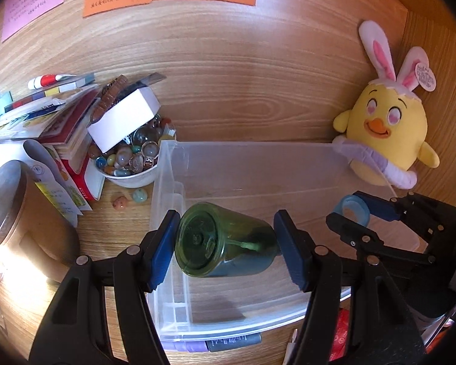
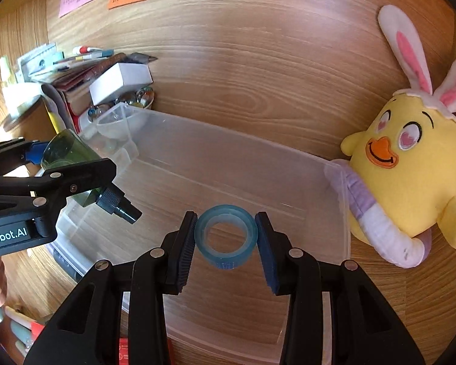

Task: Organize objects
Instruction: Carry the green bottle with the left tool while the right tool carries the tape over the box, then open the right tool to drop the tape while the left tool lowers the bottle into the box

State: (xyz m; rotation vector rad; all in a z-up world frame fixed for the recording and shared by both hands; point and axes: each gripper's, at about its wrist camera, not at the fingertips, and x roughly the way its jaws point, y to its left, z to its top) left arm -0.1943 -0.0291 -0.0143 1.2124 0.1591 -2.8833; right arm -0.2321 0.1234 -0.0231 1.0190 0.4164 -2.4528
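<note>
Bin (image 1: 167, 182): set on the worktop (image 1: 243, 91).
Bowl (image 1: 130, 179): placed left of the bin.
Plush toy (image 1: 389, 127): propped at the bin's right corner.

Clear plastic bin (image 2: 337, 200), wood-grain desk (image 2: 258, 76), plush chick (image 2: 410, 164)

A dark green bottle (image 1: 225, 240) was gripped on its side between the blue pads of the left gripper (image 1: 226, 248), above a clear plastic bin (image 1: 167, 182). At the right, a blue tape roll (image 1: 354, 211) was clamped by the right gripper (image 1: 357, 213). A bowl of marbles (image 1: 130, 164) stood just left of the bin, and a yellow chick plush (image 1: 386, 130) leaned at its far right corner.
</note>
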